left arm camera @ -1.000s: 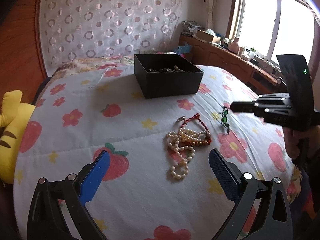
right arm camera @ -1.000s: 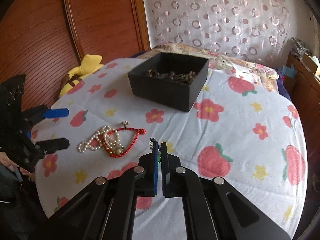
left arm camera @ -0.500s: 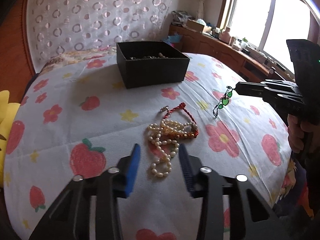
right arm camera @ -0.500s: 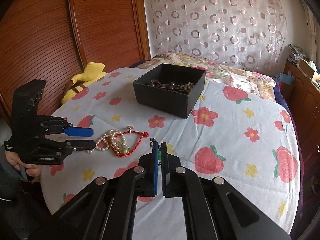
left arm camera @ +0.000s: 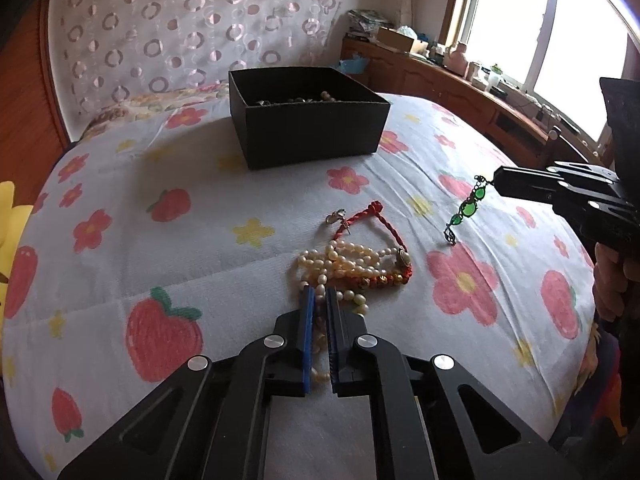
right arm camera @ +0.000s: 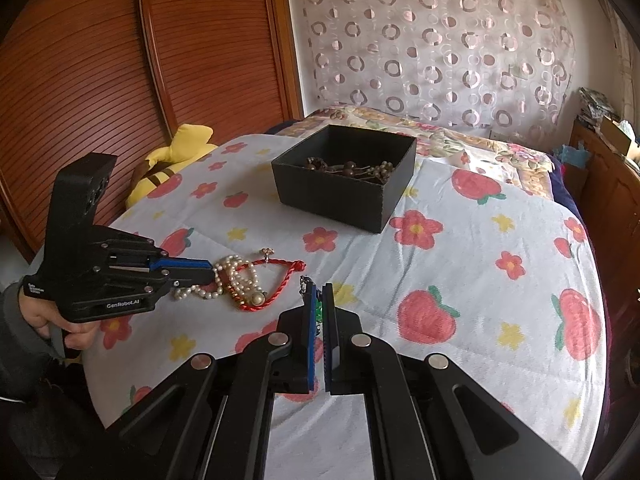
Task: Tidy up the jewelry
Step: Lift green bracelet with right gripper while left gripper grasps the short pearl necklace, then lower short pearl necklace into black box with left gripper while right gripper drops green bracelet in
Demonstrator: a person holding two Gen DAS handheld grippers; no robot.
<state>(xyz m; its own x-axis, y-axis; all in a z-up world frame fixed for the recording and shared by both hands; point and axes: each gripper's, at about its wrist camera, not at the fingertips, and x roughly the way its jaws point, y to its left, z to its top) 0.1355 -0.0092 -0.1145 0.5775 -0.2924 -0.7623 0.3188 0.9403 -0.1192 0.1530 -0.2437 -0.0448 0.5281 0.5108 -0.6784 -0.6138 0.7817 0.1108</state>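
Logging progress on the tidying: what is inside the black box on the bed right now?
The black box holds a tangle of dark brown beads along its far side. The near wall hides the rest of the floor, so anything lying low behind it cannot be seen.

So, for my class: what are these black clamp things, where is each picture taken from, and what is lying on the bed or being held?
There is no robot here. A person holds a hand-held gripping tool in each hand, and each tool carries a wide-angle camera looking forward along its two fingers.

One picture looks out from the left tool, the other from the right tool, so each view also shows the other tool from the side.

A flowered bedspread covers the bed. On it stands an open black box with some dark beads inside. Nearer lies a heap of pearl strands tangled with a red cord bracelet.

The left tool is shut on the pearl strands. The right tool is shut on a green-stone chain, which hangs from its tip.
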